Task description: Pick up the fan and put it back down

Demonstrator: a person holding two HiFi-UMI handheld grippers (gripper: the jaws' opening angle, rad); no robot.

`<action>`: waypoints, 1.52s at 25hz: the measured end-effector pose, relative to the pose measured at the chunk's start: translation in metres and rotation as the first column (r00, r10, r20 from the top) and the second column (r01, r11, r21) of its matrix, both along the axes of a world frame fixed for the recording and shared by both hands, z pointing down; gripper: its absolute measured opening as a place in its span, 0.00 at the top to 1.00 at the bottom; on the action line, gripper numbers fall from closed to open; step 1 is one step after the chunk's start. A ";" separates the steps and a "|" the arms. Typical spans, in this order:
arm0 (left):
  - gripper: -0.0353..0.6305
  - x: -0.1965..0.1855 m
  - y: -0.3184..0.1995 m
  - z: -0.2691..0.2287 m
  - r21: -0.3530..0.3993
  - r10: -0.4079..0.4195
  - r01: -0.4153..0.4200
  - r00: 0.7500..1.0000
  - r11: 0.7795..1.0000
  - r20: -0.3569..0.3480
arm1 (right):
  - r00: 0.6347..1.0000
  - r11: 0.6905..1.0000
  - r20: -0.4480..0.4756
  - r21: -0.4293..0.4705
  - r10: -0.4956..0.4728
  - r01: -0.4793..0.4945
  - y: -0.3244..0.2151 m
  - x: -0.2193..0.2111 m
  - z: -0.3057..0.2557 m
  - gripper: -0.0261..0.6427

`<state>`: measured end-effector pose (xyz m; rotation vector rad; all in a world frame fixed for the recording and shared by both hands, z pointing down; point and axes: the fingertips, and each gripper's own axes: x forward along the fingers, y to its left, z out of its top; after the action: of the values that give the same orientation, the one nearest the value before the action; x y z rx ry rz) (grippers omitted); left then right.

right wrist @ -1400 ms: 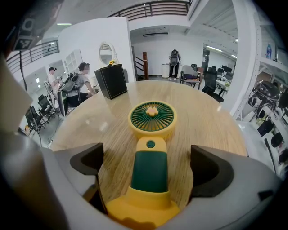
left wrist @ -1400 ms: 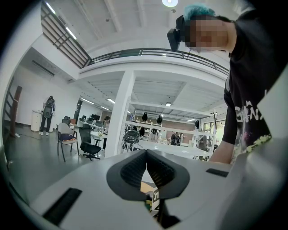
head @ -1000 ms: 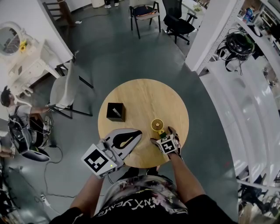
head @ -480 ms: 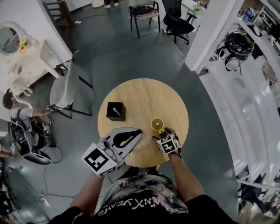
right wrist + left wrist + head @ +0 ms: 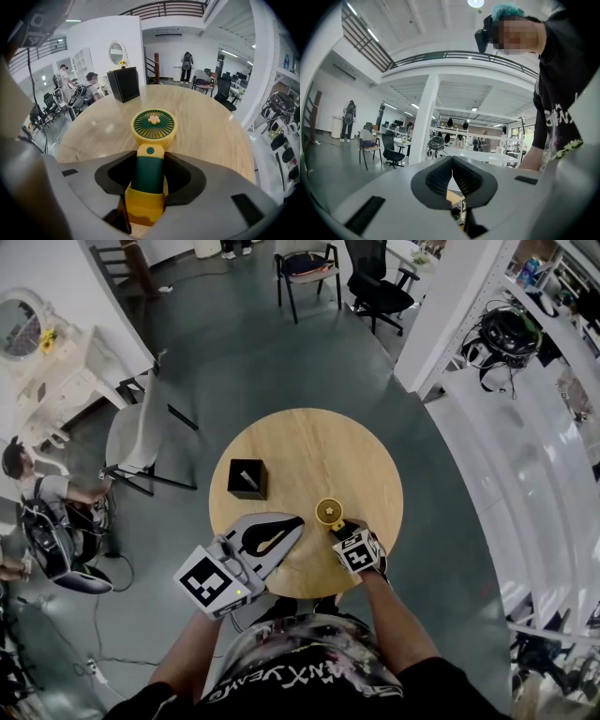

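Right gripper view: the right gripper (image 5: 150, 174), its jaws just closing, clamped the green handle of the yellow fan (image 5: 153, 124) near the round wooden table's (image 5: 211, 126) near edge. A black box (image 5: 124, 83) stood far left. The left gripper (image 5: 452, 164) hung closed and empty. The shirt print (image 5: 281, 678) was unreadable.

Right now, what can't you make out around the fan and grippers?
- Underside of the fan: right gripper view, hidden behind the right gripper, whose jaws have just been closing on its handle; lifted or not, can't tell.
- Fan handle: head view, under that gripper.
- Contents of the black box: head view, too small.
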<state>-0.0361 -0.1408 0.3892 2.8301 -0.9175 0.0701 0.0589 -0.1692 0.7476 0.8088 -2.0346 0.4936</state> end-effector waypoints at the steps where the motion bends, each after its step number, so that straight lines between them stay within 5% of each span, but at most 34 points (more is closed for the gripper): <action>1: 0.92 0.000 0.000 -0.001 0.000 0.001 -0.001 1.000 1.000 -0.001 | 1.000 1.000 -0.001 0.001 -0.002 0.002 0.000 0.000 0.000 0.69; 21: 0.92 0.006 0.002 -0.002 0.006 0.007 -0.007 1.000 1.000 -0.009 | 0.998 0.996 0.058 0.088 -0.021 0.016 -0.012 -0.012 -0.030 0.69; 38: 0.92 0.006 -0.004 -0.002 0.006 0.009 -0.009 1.000 1.000 -0.013 | 0.970 0.957 0.236 0.291 -0.065 -0.007 -0.035 -0.043 -0.156 0.69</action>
<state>-0.0297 -0.1446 0.3874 2.8373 -0.9035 0.0501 0.0160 -0.2045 0.5912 0.9268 -2.3815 0.2909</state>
